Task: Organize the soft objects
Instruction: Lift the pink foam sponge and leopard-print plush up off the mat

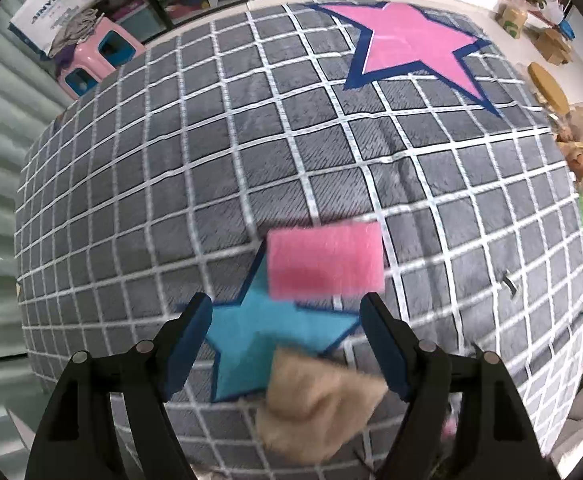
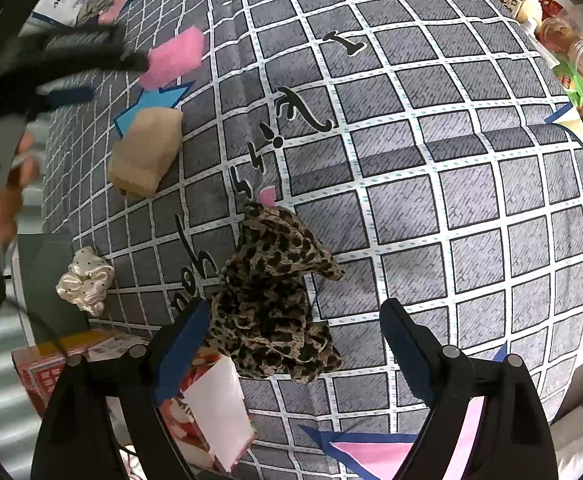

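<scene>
A pink sponge [image 1: 325, 262] lies on the grey checked blanket [image 1: 251, 140], just ahead of my open, empty left gripper [image 1: 287, 320]. A beige folded cloth [image 1: 315, 408] lies low between its fingers, over a blue star print [image 1: 259, 340]. In the right wrist view my right gripper [image 2: 291, 320] is open and empty above a leopard-print cloth [image 2: 275, 300]. The sponge [image 2: 173, 60], the beige cloth [image 2: 145, 152] and the blurred left gripper [image 2: 91, 72] show at far left. A white dotted scrunchie [image 2: 85, 280] lies at the blanket's left edge.
A pink star print [image 1: 411, 44] lies at the far side of the blanket. A pink stool [image 1: 95, 60] and a white bag [image 1: 51, 12] stand beyond the edge. Snack packets [image 2: 571, 60] crowd the right side. A red box [image 2: 51, 372] and a card [image 2: 215, 408] lie near my right gripper.
</scene>
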`<state>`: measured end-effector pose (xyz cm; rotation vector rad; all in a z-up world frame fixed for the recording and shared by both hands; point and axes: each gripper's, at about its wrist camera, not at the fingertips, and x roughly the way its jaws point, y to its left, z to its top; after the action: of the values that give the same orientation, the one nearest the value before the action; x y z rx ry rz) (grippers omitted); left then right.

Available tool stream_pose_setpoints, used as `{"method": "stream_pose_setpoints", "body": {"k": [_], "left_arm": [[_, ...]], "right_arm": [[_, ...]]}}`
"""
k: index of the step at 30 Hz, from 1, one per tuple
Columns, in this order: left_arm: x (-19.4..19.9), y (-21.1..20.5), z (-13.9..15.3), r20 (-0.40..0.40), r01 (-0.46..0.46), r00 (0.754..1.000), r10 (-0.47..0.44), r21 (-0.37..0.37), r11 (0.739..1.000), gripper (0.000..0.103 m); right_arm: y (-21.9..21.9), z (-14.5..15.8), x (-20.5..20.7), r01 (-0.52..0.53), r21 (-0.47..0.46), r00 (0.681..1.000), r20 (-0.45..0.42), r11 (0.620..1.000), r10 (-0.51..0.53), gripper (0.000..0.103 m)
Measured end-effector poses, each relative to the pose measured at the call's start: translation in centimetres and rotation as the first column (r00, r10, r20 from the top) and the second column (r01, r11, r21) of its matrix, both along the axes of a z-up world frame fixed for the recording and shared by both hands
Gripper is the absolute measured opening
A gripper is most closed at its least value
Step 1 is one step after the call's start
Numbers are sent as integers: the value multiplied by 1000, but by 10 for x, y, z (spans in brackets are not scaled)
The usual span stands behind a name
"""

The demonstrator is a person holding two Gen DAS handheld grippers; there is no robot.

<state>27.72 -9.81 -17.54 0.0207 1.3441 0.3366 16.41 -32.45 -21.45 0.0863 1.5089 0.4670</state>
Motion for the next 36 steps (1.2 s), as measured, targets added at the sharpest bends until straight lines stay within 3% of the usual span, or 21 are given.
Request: {"method": "stream_pose_setpoints", "body": {"k": [3, 5, 15, 20, 29, 31, 33, 35, 36], "left_arm": [[12, 0, -12, -12, -13, 1000, 13, -8, 1000, 80], [17, 0, -13, 9, -22, 1000, 22, -11, 1000, 82], [29, 7, -2, 29, -48, 998, 48, -24, 999, 83], [24, 18, 8, 61, -62, 996, 65, -45, 997, 83], [42, 12, -32, -44, -65, 997, 64, -28, 997, 84], [45, 15, -34, -27, -74, 997, 74, -32, 997, 86], [44, 17, -35, -31, -76, 997, 75, -39, 996, 86], [44, 17, -35, -39, -79, 996, 77, -53, 995, 81], [43, 18, -34, -37, -79, 996, 76, -76, 994, 73]], "right_arm": [[9, -1, -3, -22, -16, 1000, 16, 1000, 22, 88], [18, -4, -4, -34, -34, 999, 26, 999, 34, 103], [54, -25, 4, -49, -142, 997, 51, 989, 57, 103], [56, -26, 3, -42, -143, 997, 57, 989, 50, 103], [53, -26, 1, -80, -193, 993, 75, 978, 96, 103], [57, -27, -1, -94, -217, 990, 87, 972, 115, 103], [60, -27, -3, -102, -229, 986, 102, 968, 128, 101], [67, -22, -9, -107, -246, 979, 140, 963, 145, 85], [68, -19, -10, -119, -255, 973, 160, 960, 164, 79]]}}
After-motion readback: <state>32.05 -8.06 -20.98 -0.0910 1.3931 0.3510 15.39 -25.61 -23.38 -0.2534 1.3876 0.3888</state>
